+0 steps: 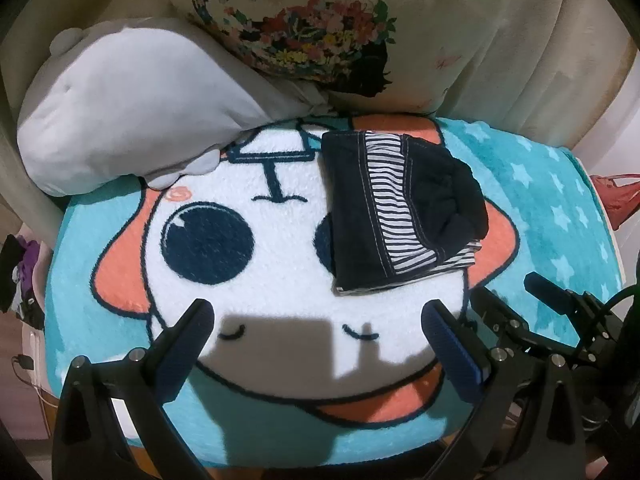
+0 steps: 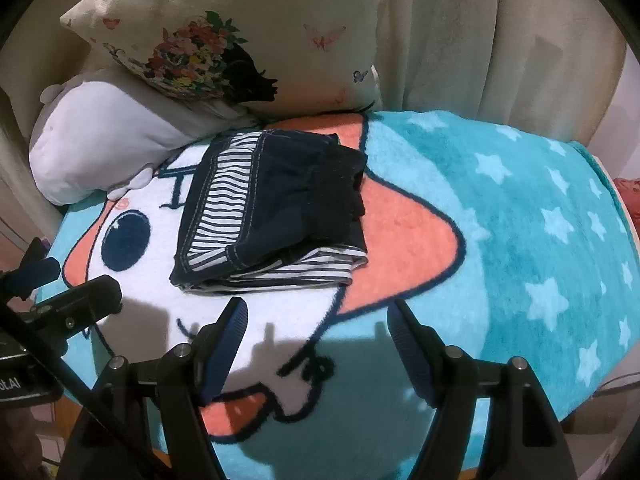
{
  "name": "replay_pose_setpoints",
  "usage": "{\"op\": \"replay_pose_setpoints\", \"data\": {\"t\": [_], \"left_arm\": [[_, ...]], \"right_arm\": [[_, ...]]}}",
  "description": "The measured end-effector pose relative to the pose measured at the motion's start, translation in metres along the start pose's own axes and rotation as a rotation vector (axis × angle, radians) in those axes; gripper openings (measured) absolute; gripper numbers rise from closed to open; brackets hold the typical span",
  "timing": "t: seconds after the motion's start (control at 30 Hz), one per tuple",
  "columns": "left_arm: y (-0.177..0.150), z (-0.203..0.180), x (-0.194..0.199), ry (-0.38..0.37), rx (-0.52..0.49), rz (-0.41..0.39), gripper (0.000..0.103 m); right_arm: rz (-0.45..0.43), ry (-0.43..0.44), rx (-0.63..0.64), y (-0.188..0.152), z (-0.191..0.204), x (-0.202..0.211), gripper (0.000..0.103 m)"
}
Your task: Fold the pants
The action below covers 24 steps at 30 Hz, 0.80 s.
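Observation:
The pants (image 1: 400,208), dark navy with a striped white panel, lie folded into a compact bundle on the cartoon-face blanket (image 1: 280,272). They also show in the right wrist view (image 2: 272,208). My left gripper (image 1: 320,320) is open and empty, held above the blanket in front of the bundle. My right gripper (image 2: 318,320) is open and empty, just in front of the bundle's near edge. The right gripper also shows at the right of the left wrist view (image 1: 516,300), and the left gripper at the left of the right wrist view (image 2: 68,284).
The teal blanket with stars (image 2: 520,220) covers a seat. A white plush toy (image 1: 128,108) and a floral cushion (image 1: 320,32) lean against the beige backrest behind the pants. A red object (image 1: 616,196) lies off the right edge.

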<state>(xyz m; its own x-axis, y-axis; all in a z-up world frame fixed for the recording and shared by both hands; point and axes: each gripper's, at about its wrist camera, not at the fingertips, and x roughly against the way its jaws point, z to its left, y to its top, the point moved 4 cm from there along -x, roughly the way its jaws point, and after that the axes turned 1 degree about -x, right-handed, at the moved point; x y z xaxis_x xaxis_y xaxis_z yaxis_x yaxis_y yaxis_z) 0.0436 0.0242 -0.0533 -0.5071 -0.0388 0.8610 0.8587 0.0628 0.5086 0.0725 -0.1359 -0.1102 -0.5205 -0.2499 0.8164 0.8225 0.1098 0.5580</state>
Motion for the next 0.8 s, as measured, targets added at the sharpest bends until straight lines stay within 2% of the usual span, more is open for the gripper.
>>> {"op": "replay_pose_setpoints", "data": {"t": [0.57,0.8], "left_arm": [[0.0,-0.007,-0.017,-0.017,0.031,0.047,0.103],[0.002,-0.008,-0.02,-0.016,0.038,0.037,0.103]], "right_arm": [[-0.003,0.023,0.027,0.004,-0.005,-0.005,0.078],[0.005,0.025,0.032,0.005,-0.006,-0.009,0.079]]}}
